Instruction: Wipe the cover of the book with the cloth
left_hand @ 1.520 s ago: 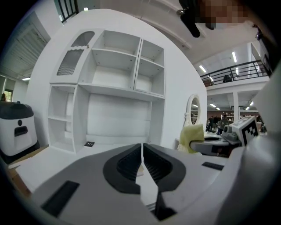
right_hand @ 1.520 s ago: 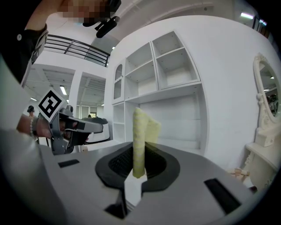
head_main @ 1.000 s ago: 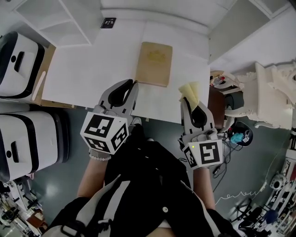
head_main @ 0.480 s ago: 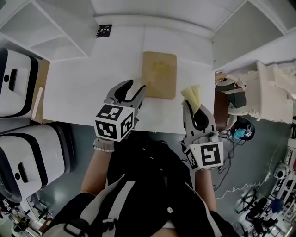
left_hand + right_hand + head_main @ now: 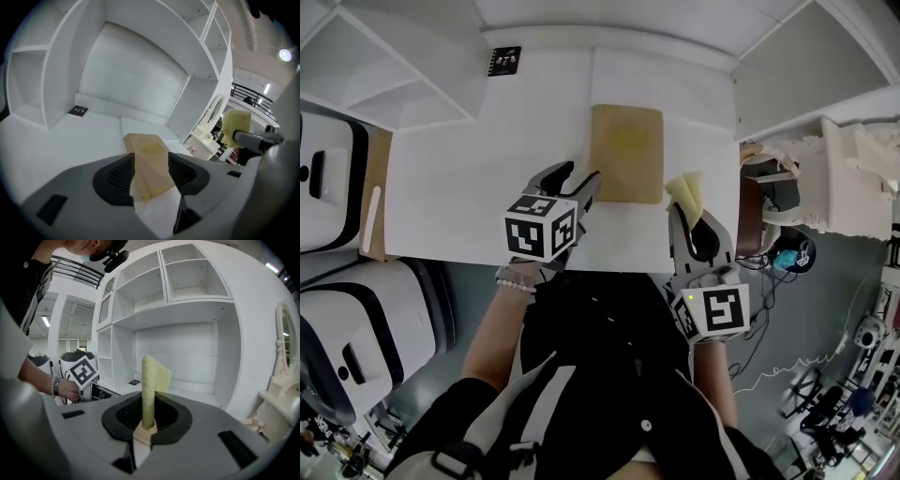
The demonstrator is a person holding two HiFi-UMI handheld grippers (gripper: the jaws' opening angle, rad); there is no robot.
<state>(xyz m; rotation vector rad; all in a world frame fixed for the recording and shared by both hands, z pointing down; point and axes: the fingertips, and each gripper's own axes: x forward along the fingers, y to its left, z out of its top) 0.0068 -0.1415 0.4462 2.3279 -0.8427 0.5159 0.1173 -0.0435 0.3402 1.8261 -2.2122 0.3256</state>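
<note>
The white table (image 5: 469, 178) bears a tan book (image 5: 626, 152) and small black card (image 5: 504, 61).

The left tool (image 5: 149, 158) is pointing down at the white tabletop (image 5: 70, 140), its jaws standing apart, having just been opening. The tan book (image 5: 146, 146) is lying flat, its near end showing in the gap between the dark ribbed pads (image 5: 115, 180). Left of the book and farther back, a small black card (image 5: 77, 111) is lying. Right of the book, the right tool (image 5: 237, 137) is holding up a yellow cloth (image 5: 236, 122). White shelving (image 5: 140, 56) is standing behind the book.
</note>
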